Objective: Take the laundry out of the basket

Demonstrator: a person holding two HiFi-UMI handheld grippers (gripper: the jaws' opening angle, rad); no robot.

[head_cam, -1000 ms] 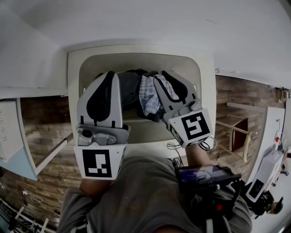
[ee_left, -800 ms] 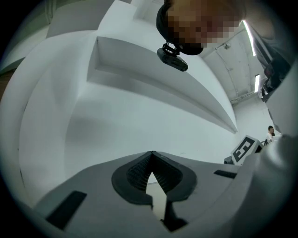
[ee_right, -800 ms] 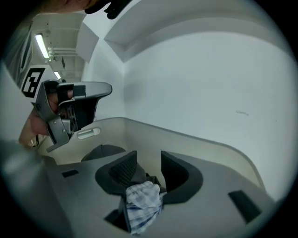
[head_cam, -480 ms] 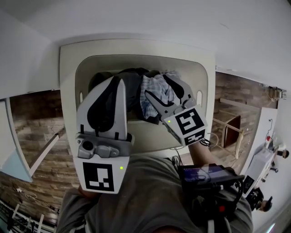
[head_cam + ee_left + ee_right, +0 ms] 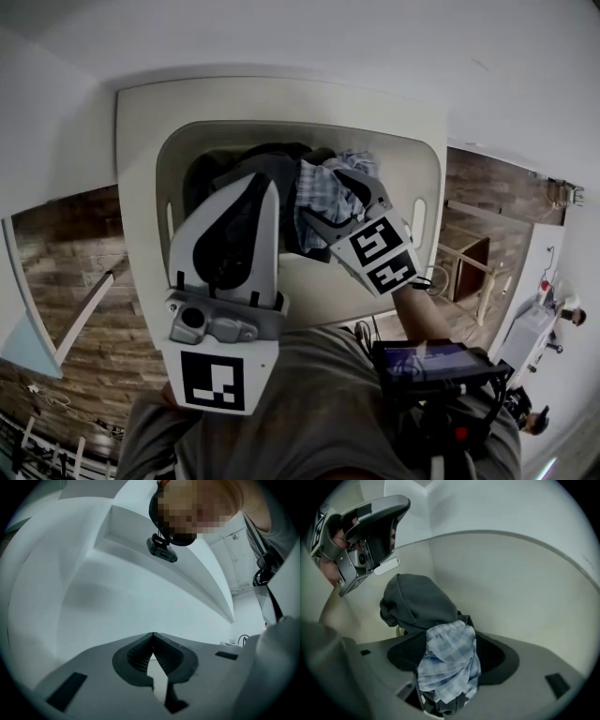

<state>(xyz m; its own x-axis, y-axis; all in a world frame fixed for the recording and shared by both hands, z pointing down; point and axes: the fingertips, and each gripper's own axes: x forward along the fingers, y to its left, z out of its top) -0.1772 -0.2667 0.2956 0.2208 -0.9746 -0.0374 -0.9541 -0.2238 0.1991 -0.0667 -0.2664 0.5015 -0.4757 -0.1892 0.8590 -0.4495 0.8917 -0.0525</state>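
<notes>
One pale basket [image 5: 281,94], two crumpled garments [image 5: 417,602] [image 5: 450,663]

Laundry [image 5: 319,195] — inside the basket [image 5: 281,98]

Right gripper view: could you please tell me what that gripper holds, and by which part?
On the right gripper, nothing is clamped: its jaws have just been opening and stand wide, with the blue checked cloth bunched loose between them.

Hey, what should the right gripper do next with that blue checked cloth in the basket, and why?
Probably close the right gripper on the blue checked cloth. Its jaws have just been opening and stand wide with the cloth bunched between them, down in the basket, not yet clamped.
</notes>
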